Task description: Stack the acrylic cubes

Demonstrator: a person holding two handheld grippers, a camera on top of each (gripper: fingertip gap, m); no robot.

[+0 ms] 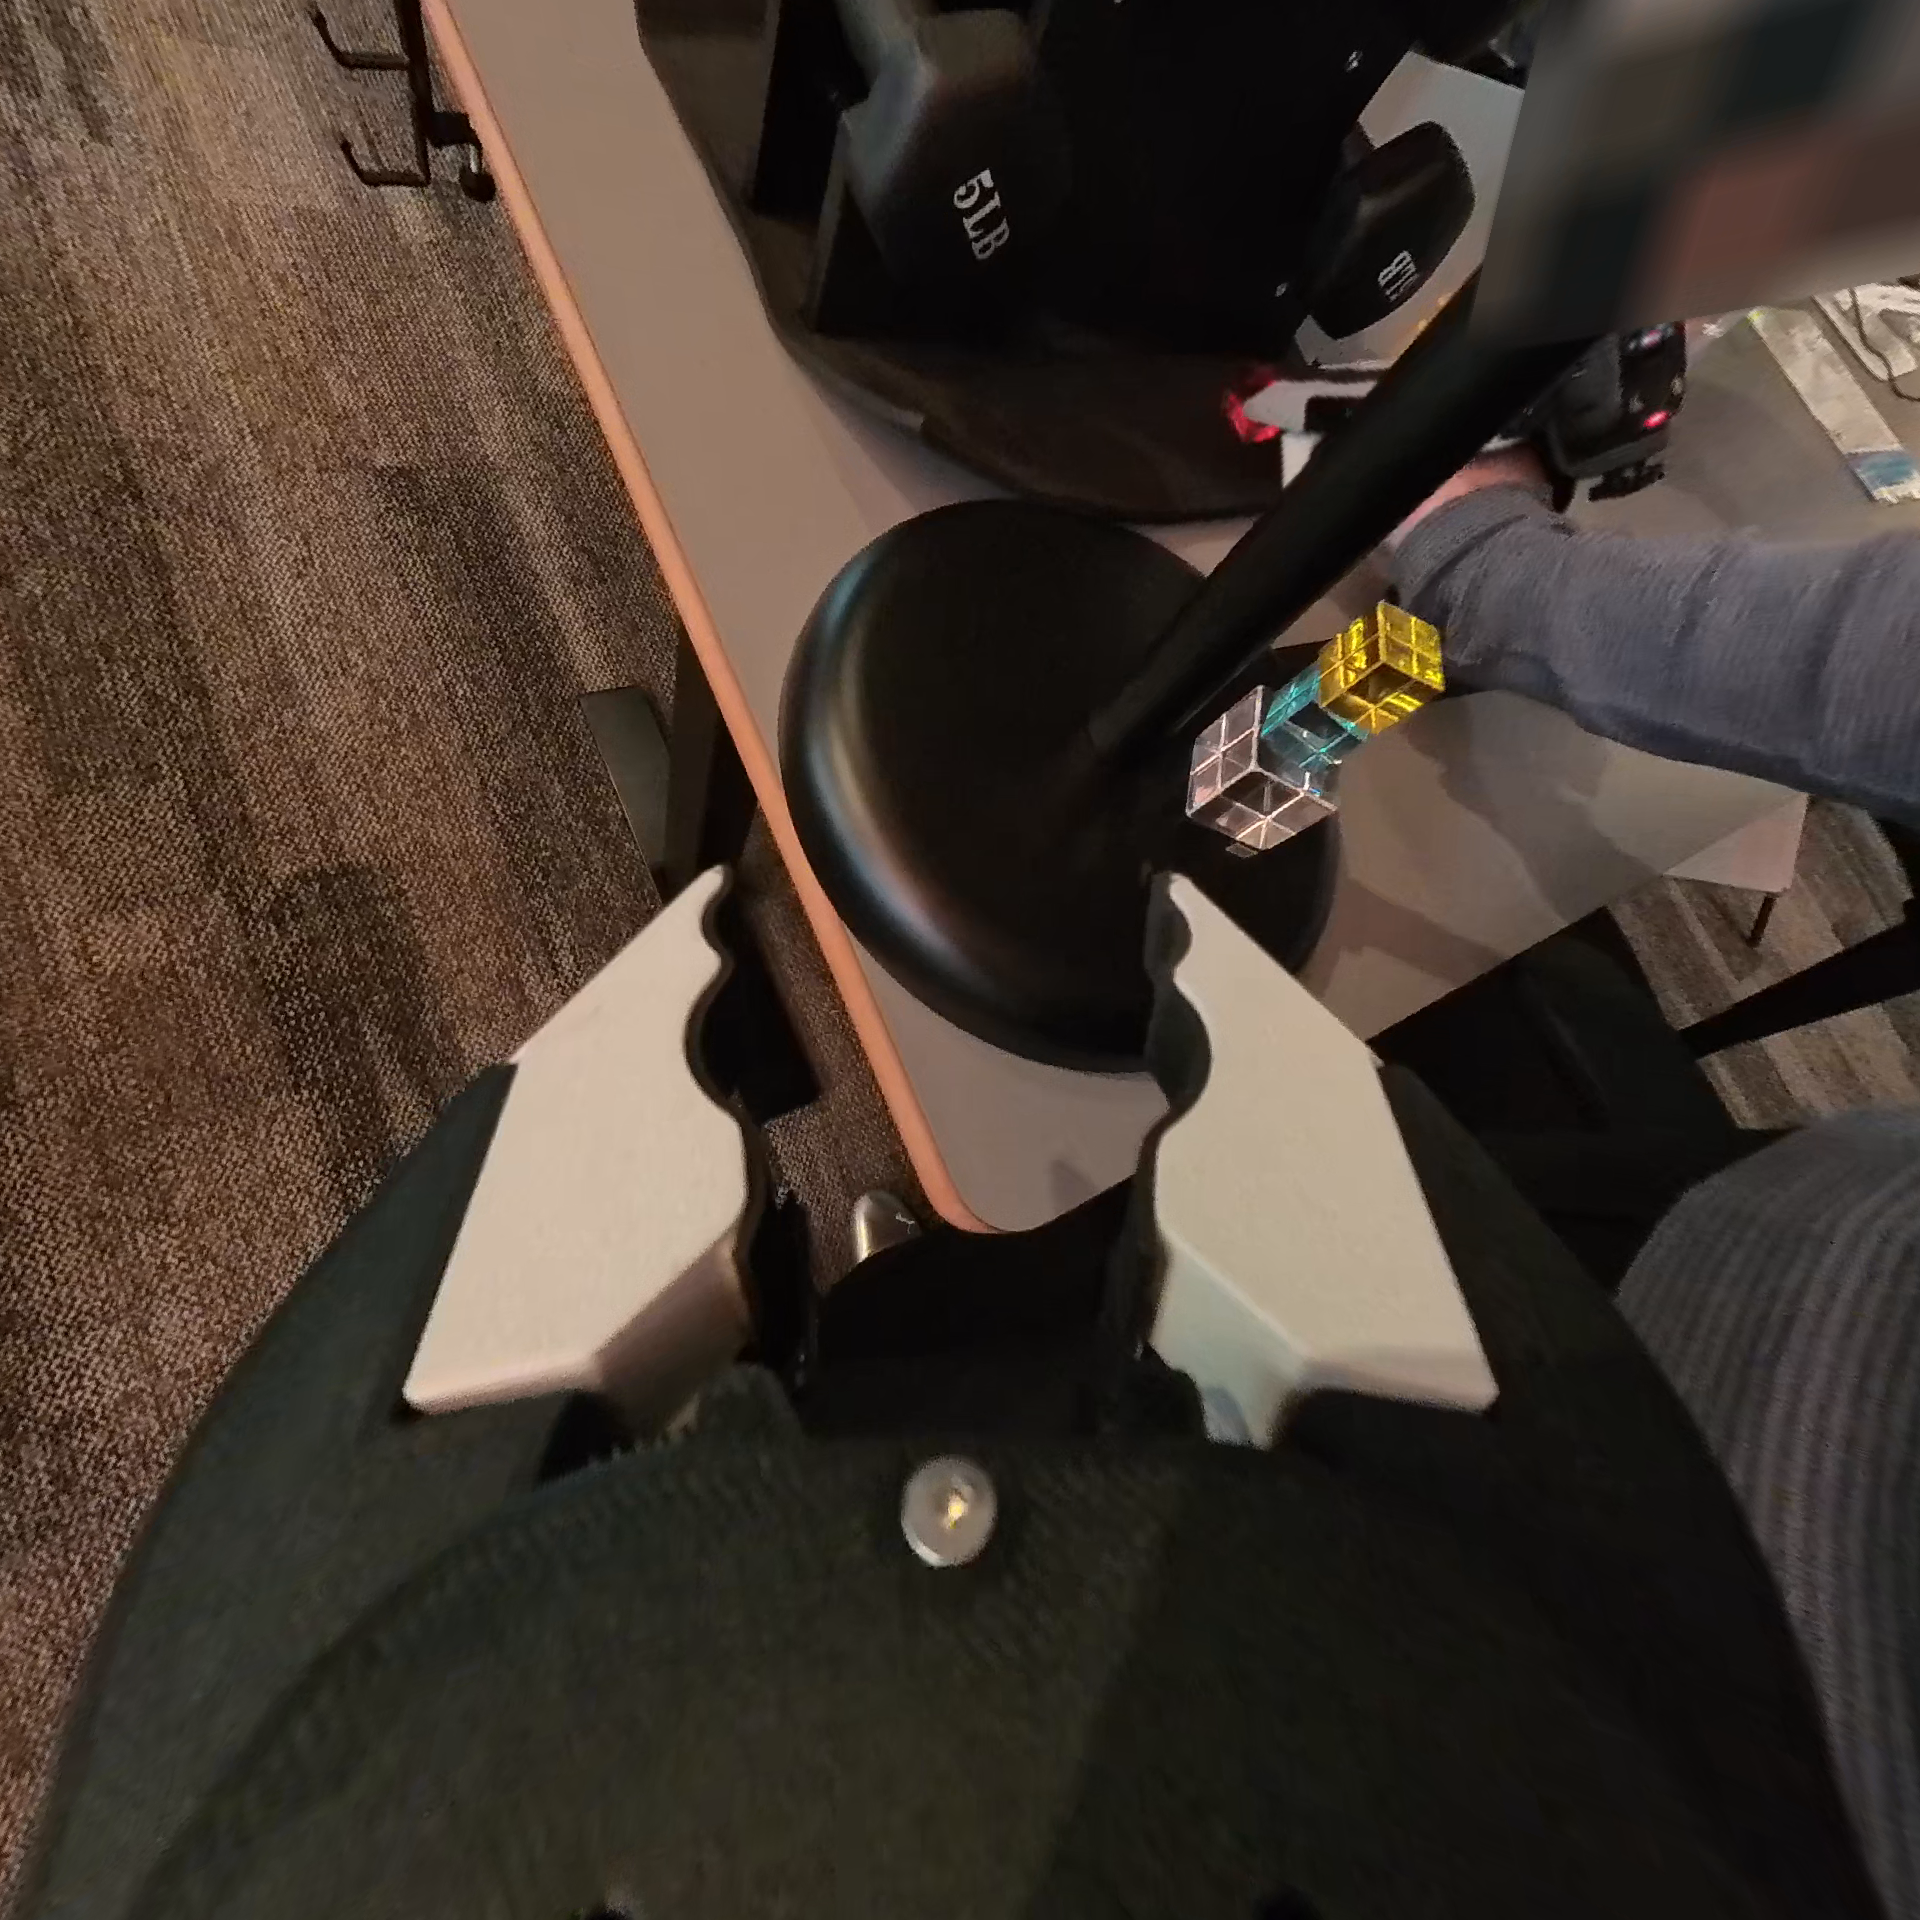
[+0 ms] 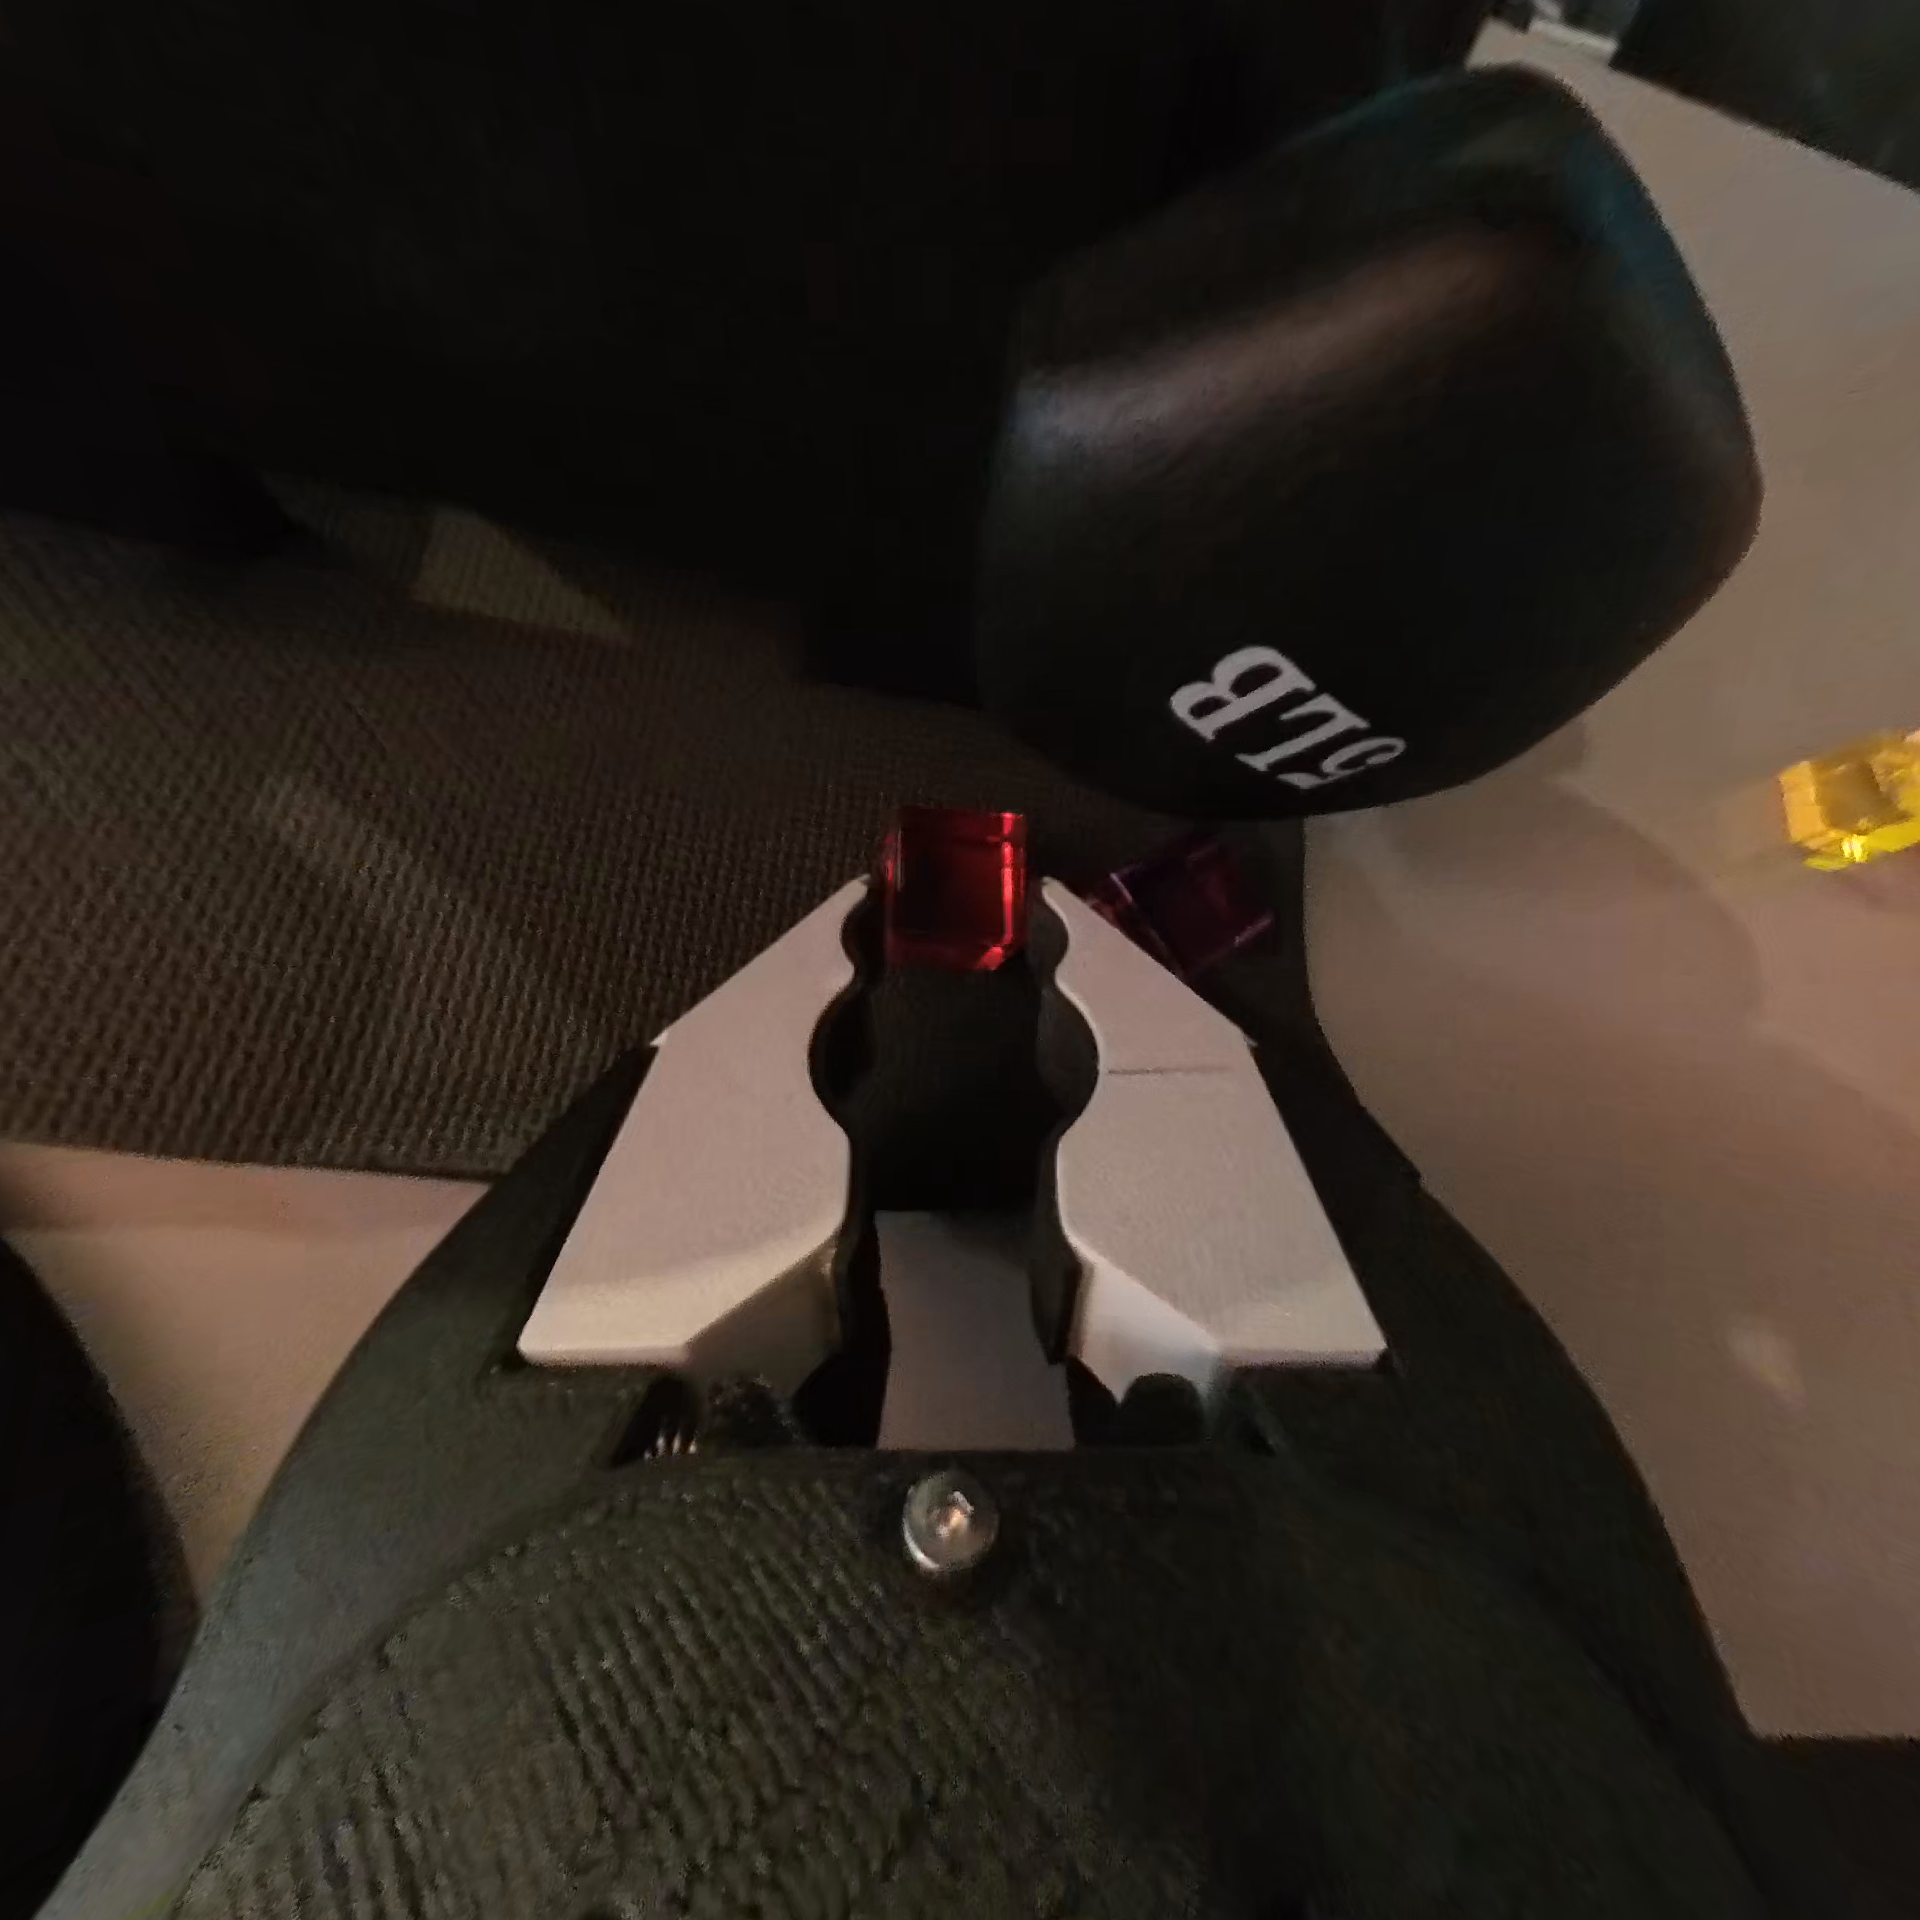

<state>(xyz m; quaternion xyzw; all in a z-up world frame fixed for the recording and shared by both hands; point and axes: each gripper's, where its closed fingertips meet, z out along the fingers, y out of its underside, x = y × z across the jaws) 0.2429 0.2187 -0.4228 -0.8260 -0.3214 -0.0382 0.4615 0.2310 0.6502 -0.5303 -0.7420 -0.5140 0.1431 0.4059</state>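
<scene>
Red and translucent, a small acrylic cube (image 2: 951,902) is clamped at the very tips of the right gripper (image 2: 956,904), whose white fingers (image 2: 1122,997) are seen pressing on its two sides so that most of the block juts out beyond them, probably because only the tips could reach it. Just beside the right fingertip a purple translucent cube (image 2: 1184,904) lies tucked under the rounded end of a black dumbbell (image 2: 1371,468) marked in white, and a yellow translucent block (image 2: 1855,810) rests farther right on the pale grey tabletop (image 2: 1558,1143); the dark woven mat (image 2: 364,831) is spread to the left. The left gripper (image 1: 940,894) is held wide open with nothing between its fingers, poised over the rounded table edge (image 1: 727,675) in front of a black round stand base (image 1: 956,758) with a slanting pole. On that base's far side a clear cube (image 1: 1247,779), a cyan cube (image 1: 1304,727) and a yellow cube (image 1: 1382,665) are lined up touching, apparently grouped, near a blue-grey sleeve (image 1: 1662,644).
</scene>
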